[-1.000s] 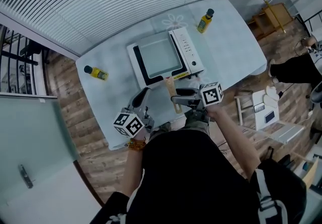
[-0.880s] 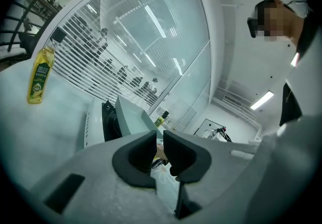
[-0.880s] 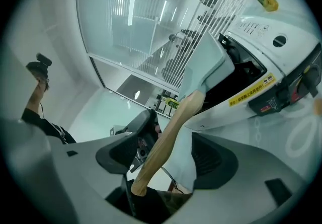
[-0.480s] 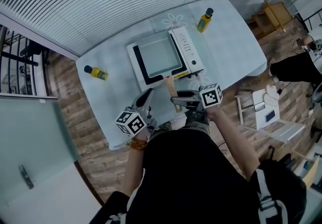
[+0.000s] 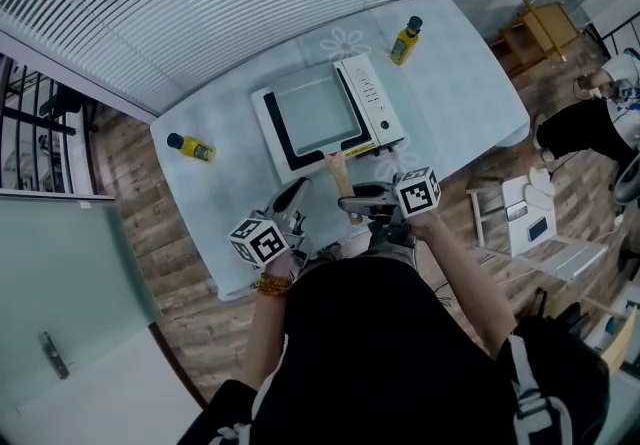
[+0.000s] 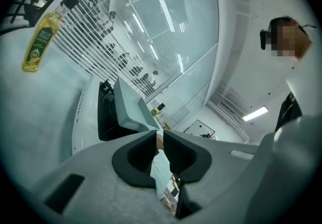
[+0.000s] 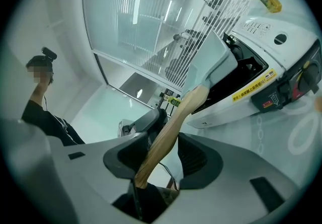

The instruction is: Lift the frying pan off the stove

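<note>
Right gripper view: jaws of my right gripper (image 7: 166, 141) have just been closing astride the pan handle (image 7: 188, 104), not yet pinching, ready to lift; left gripper (image 6: 160, 141) idles, jaws pressed together.

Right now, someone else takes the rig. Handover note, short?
Left gripper: shut, empty, to the left of the handle.
Right gripper: jaws have just been closing round the wooden handle. The handle lies against one pad with a gap at the other, so there is no firm grip yet.
Frying pan: sits on the stove, handle toward you.
Done: right gripper lined up on the handle.
Left: finish closing on the handle, then lift the pan clear of the stove.
</note>
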### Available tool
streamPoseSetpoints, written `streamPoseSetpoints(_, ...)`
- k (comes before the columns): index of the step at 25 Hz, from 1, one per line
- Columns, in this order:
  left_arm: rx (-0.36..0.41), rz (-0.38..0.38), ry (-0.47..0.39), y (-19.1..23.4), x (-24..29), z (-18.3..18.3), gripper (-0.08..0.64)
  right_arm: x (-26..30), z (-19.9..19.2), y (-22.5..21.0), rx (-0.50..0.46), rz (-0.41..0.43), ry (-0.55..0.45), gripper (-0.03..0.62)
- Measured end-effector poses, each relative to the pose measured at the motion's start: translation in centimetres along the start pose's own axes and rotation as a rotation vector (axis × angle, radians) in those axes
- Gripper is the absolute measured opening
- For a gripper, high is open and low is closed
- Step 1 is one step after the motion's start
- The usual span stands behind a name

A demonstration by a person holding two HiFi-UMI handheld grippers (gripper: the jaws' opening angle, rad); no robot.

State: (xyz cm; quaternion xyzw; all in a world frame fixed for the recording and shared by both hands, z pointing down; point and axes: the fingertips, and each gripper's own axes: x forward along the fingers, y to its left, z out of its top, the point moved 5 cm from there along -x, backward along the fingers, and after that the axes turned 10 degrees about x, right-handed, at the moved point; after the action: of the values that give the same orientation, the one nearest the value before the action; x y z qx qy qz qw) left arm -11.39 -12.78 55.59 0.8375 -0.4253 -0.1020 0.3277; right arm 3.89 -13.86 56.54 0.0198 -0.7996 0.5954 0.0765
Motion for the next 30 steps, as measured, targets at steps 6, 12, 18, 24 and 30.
streamPoseSetpoints(6,-0.312,-0.052,-0.023,1.7,0.1,-0.8,0.101,0.0,0.2,0.0,0.01,0.007,0.005,0.183)
streamPoseSetpoints(12,-0.446,-0.176,0.018,0.7,1.7,-1.3,0.151,0.0,0.2,0.0,0.016,0.007,0.008,0.181)
streamPoseSetpoints(18,-0.396,-0.232,0.103,-0.1,3.8,-1.4,0.178,-0.1,0.2,0.0,0.015,0.005,0.02,0.181)
streamPoseSetpoints(24,-0.436,-0.241,0.101,0.0,5.4,-1.4,0.178,-0.2,0.2,-0.1,0.01,0.001,0.027,0.183)
streamPoseSetpoints(30,-0.471,-0.267,0.116,-0.1,5.8,-1.6,0.178,-0.3,0.3,-0.2,0.004,0.002,0.04,0.183)
